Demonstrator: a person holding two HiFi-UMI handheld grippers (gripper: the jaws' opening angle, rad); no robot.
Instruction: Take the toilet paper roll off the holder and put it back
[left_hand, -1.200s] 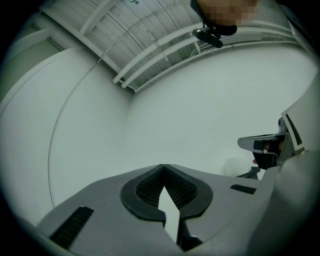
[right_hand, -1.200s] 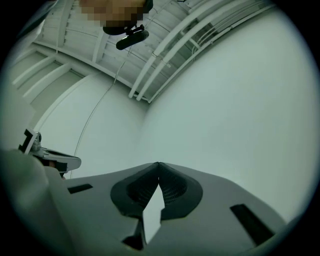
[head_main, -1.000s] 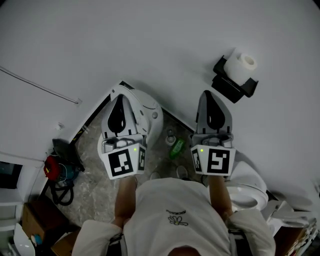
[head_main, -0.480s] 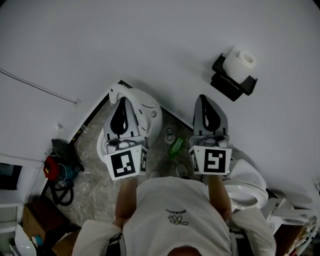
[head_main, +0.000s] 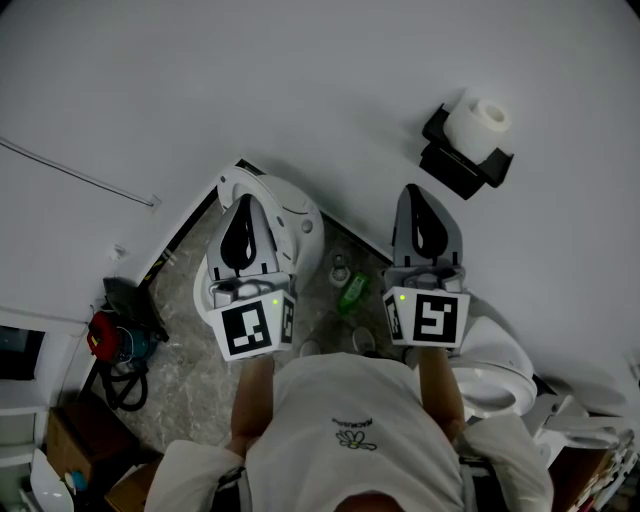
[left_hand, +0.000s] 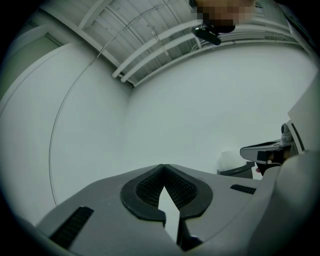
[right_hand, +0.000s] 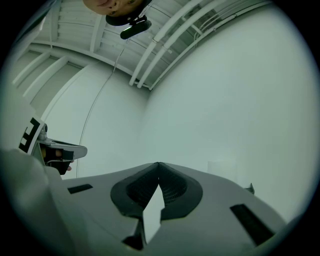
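A white toilet paper roll (head_main: 480, 126) sits on a black wall holder (head_main: 463, 160) at the upper right of the head view. My right gripper (head_main: 422, 192) hangs below and left of the holder, apart from it, jaws shut with nothing between them. My left gripper (head_main: 244, 197) is further left, over a white toilet lid, also shut and empty. In the left gripper view the roll (left_hand: 229, 161) shows faintly at the right behind the right gripper (left_hand: 270, 150). In the right gripper view (right_hand: 159, 164) only the bare wall lies ahead.
A white toilet (head_main: 292, 215) stands below the left gripper, a second white bowl (head_main: 495, 375) at the lower right. A green bottle (head_main: 354, 294) and small containers stand on the marble floor. A red-and-black bag (head_main: 112, 335) and boxes are at the lower left.
The right gripper drifted slightly back and forth below the holder; it sits about where it was a second ago. The left gripper has kept still.
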